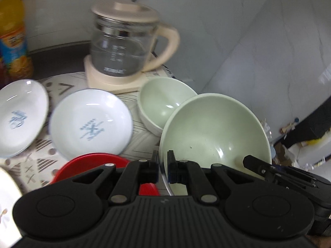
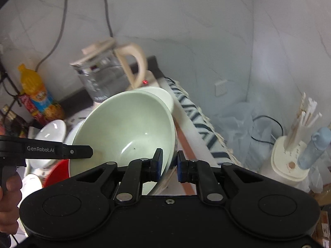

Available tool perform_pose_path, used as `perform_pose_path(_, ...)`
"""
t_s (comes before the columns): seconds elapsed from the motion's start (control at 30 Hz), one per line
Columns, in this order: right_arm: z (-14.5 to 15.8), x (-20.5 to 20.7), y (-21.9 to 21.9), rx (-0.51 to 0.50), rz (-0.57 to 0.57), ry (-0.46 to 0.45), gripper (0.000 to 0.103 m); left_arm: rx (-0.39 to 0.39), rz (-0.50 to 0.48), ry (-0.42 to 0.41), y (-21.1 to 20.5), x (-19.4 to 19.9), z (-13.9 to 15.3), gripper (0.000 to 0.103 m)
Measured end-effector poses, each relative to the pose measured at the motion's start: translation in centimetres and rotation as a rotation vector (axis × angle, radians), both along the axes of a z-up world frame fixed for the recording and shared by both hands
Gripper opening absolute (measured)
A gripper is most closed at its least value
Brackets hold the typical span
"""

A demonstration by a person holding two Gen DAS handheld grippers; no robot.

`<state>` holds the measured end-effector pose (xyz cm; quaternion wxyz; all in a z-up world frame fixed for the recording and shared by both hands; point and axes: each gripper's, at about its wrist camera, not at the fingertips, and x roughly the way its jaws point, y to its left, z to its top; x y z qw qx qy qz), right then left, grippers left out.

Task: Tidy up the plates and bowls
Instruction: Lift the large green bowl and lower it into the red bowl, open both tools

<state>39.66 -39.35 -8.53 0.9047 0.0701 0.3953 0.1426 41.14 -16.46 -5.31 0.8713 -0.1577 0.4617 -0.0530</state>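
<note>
A large pale green bowl (image 1: 215, 132) hangs tilted above the table, held from both sides. My left gripper (image 1: 163, 158) is shut on its near left rim. My right gripper (image 2: 169, 162) is shut on the opposite rim of the bowl (image 2: 124, 128). In each wrist view the other gripper shows at the bowl's far edge: the right gripper (image 1: 248, 161) and the left gripper (image 2: 90, 152). A smaller green bowl (image 1: 163, 101) sits behind. Two white plates (image 1: 91, 122) (image 1: 20, 115) with blue prints lie to the left, and a red plate (image 1: 89, 163) lies below my left gripper.
A glass kettle (image 1: 124, 47) on a cream base stands at the back on a patterned cloth (image 1: 39, 163). An orange drink bottle (image 1: 12, 35) is at the far left. A hand (image 2: 10, 186) holds the left gripper. Off the table's right edge stands a white holder (image 2: 289, 161) with sticks.
</note>
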Motion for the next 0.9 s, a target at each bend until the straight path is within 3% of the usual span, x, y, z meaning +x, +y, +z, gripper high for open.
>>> perform_pose_path(0.37, 1.4, -0.5, 5.0, 0.04, 0.128, -0.002, 0.015, 0.035, 0.146, 0.015, 4.9, -3.6, 0.2, 0.005)
perform_pose_path(0.9, -0.5, -0.8, 11.2, 0.005, 0.329, 0.082, 0.015, 0.03, 0.274, 0.153, 9.1, -6.6, -3.1, 0.007)
